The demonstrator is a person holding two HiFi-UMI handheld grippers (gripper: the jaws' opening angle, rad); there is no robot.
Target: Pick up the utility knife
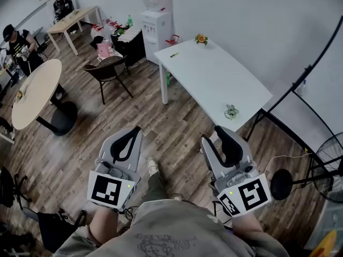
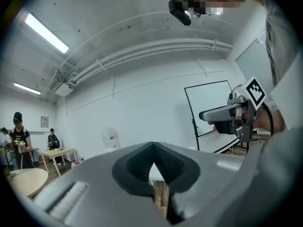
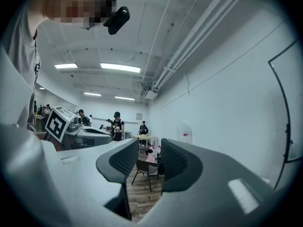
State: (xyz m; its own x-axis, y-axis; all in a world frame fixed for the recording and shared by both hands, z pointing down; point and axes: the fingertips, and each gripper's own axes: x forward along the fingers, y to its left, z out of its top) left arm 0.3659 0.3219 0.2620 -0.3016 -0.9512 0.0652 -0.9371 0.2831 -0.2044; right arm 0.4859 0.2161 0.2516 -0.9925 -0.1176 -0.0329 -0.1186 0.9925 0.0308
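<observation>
In the upper left of the head view people sit at desks, and a brown chair (image 1: 110,71) stands on the wood floor (image 1: 80,149) to their right.

Lower left of centre, the left gripper (image 1: 133,134) is held out above the floor. The left gripper view shows its jaws closed, the dark tips meeting at a point with nothing between them (image 2: 152,145).

Top centre, a water dispenser (image 1: 156,25) stands against the wall. Just right of it a white counter (image 1: 214,82) runs diagonally toward the right.

The utility knife (image 1: 174,54) lies on the counter near its upper left corner. It is only a small yellow-and-dark sliver, too small to make out further, and well apart from both grippers. A small flower ornament (image 1: 201,38) sits at the counter's far edge, and a little plant (image 1: 231,111) sits near its nearer right end.

Lower right of centre, the right gripper (image 1: 218,133) is held over the floor, short of the counter. In the right gripper view its jaws stand apart and empty (image 3: 149,151), with only the floor and the chair showing through the gap.

At the far right edge stands a fan (image 1: 329,167).
</observation>
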